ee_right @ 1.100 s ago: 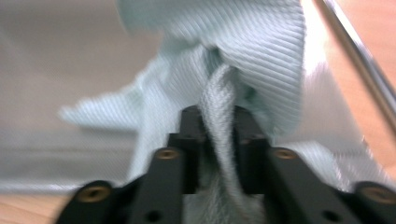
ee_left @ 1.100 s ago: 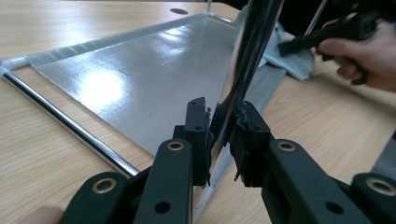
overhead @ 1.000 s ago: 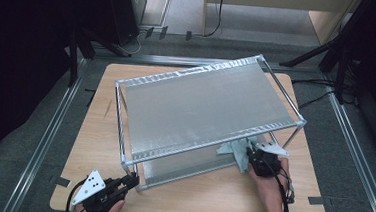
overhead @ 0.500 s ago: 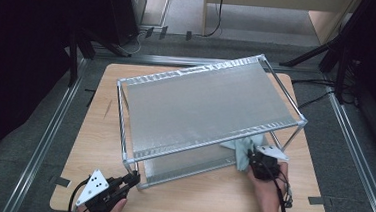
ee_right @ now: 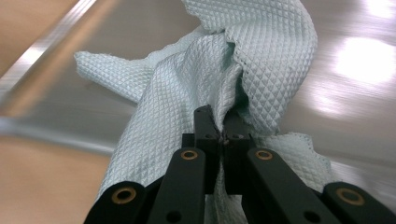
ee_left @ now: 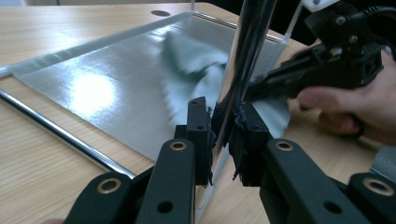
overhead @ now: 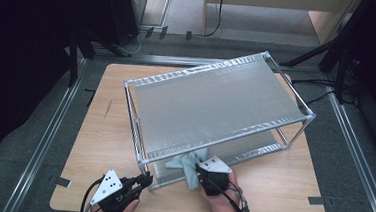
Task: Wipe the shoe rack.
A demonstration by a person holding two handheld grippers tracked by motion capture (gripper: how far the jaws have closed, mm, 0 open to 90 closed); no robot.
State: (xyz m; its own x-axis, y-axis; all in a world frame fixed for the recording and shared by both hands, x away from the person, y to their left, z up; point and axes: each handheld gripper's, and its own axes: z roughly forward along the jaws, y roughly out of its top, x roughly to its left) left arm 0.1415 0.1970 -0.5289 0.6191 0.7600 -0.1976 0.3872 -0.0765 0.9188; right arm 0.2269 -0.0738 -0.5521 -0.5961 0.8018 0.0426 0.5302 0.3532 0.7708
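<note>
**Cloth on the lower shelf, rack leg clamped**

The cloth [ee_right: 205,84] is pale mint, woven in a small diamond waffle, bunched into folds with a stitched hem along its edges. It lies on the shiny lower shelf [overhead: 253,149] of the rack [overhead: 216,100], at the near edge, about 6 o'clock from the top shelf's middle in the high view. The right gripper [overhead: 202,176] has its jaws pinched together on a fold of the cloth; its camera shows the tips meeting with fabric caught between them.

The left gripper [overhead: 146,179] is clamped on the rack's chrome leg [ee_left: 243,60] at the near-left corner, around 7 o'clock, one pad on each side of the tube.

The rack sits skewed on the wooden table [overhead: 98,145]. Bare wood lies at 9 o'clock of the rack and in a strip along the near edge by the hands. The top shelf hangs over the lower one, so the cloth is reached from the open near side. The lower rail runs just in front of the cloth.
</note>
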